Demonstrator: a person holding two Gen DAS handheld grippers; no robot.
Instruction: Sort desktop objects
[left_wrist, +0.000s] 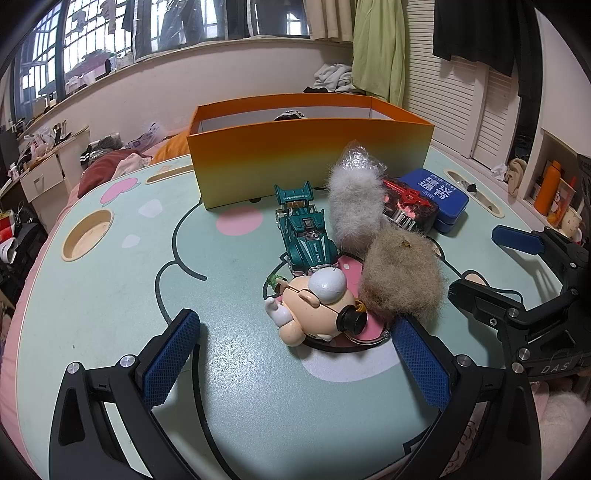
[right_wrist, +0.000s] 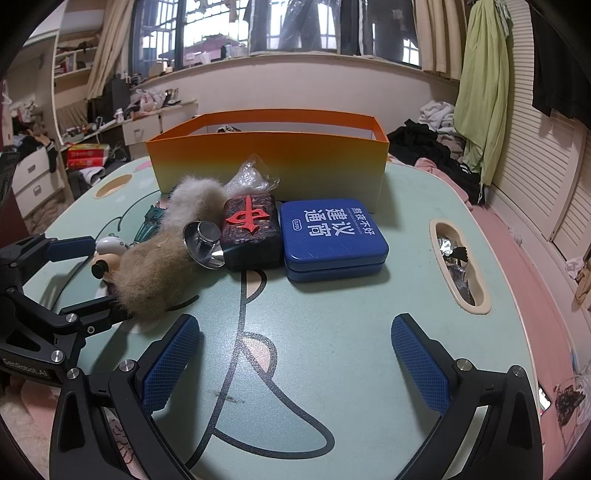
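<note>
Two hand-held grippers hover over the pale green worktop (left_wrist: 110, 295), both with their blue pads spread wide and nothing between them. The left hand-held gripper (left_wrist: 295, 358) fills the bottom of the left wrist view, its pads flanking a cartoon figurine (left_wrist: 314, 306) that lies at the frame's centre, not touching it. Just above the figurine sits a teal toy car (left_wrist: 304, 229), and to its right two fur tufts, a grey one (left_wrist: 352, 206) above a tan one (left_wrist: 400, 277), the tan one touching the figurine's right side. The right hand-held gripper (right_wrist: 295, 360) spans the bottom of the right wrist view over bare worktop. At the centre of that view a blue tin (right_wrist: 330, 238) with white characters lies flat, and just left of it, touching or nearly so, a dark block with a red character (right_wrist: 251, 229). A shiny metal piece (right_wrist: 207, 243) leans against the block's left side. A crinkled clear bag (right_wrist: 251, 177) stands behind the block. An orange box (right_wrist: 269, 158), open at the top, crosses the upper middle behind all these things.
</note>
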